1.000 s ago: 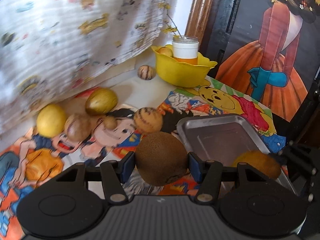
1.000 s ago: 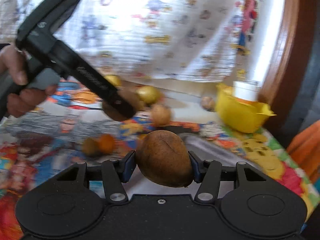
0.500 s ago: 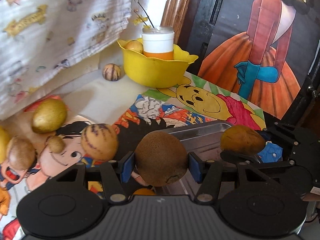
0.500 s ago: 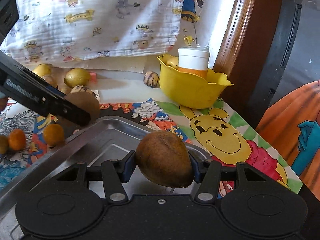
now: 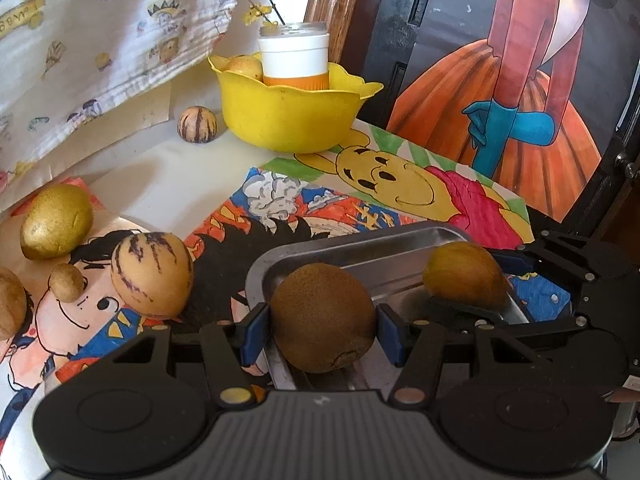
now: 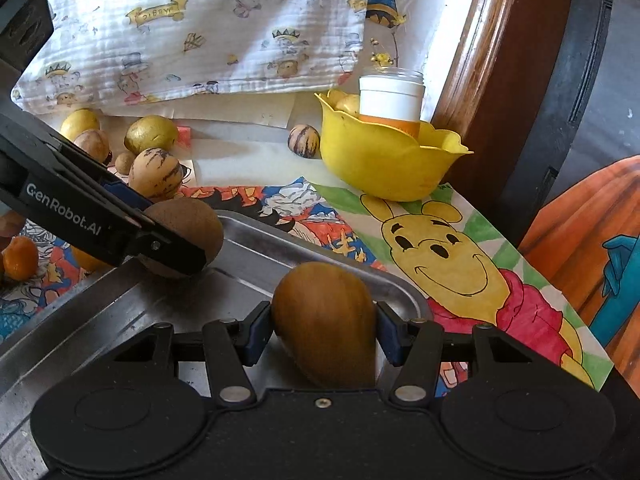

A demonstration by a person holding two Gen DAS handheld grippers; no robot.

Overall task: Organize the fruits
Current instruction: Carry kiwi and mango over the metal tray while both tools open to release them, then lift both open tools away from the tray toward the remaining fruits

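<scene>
Item 1: brown kiwi (image 5: 325,317), round and rough-skinned, was clamped between the blue pads of the left gripper (image 5: 323,328) and held over the near-left corner of the metal tray (image 5: 360,246). Whether it touched the tray floor cannot be told.

Item 2: smooth tan-brown fruit (image 6: 325,322), pear-like in outline, was gripped between the pads of the right gripper (image 6: 325,330), likewise over the tray, toward its right end. Seen from the left wrist, the same fruit (image 5: 464,274) sat in the black fingers to the right of the kiwi, apart from it.

Item 3: tray, steel, rounded corners, lay on the colored cartoon drawings (image 5: 400,184) covering the table.

Item 4: loose fruit on the drawings, left of the tray: one large striped tan melon-like fruit (image 5: 151,275) near the tray's corner; one small brown ball (image 5: 67,282) just beside it; one gold-green oval fruit (image 5: 56,221) farther back; one small striped fruit (image 5: 197,124) just beside the yellow bowl (image 5: 292,114). Two small orange fruits (image 6: 20,258) showed at the left edge of the right wrist view.

Item 5: yellow bowl, scalloped rim, stood beyond the tray and held a white-and-orange jar (image 5: 294,60) and one yellowish fruit (image 5: 242,66).

Item 6: printed white cloth (image 6: 192,28) hung behind the fruit.
</scene>
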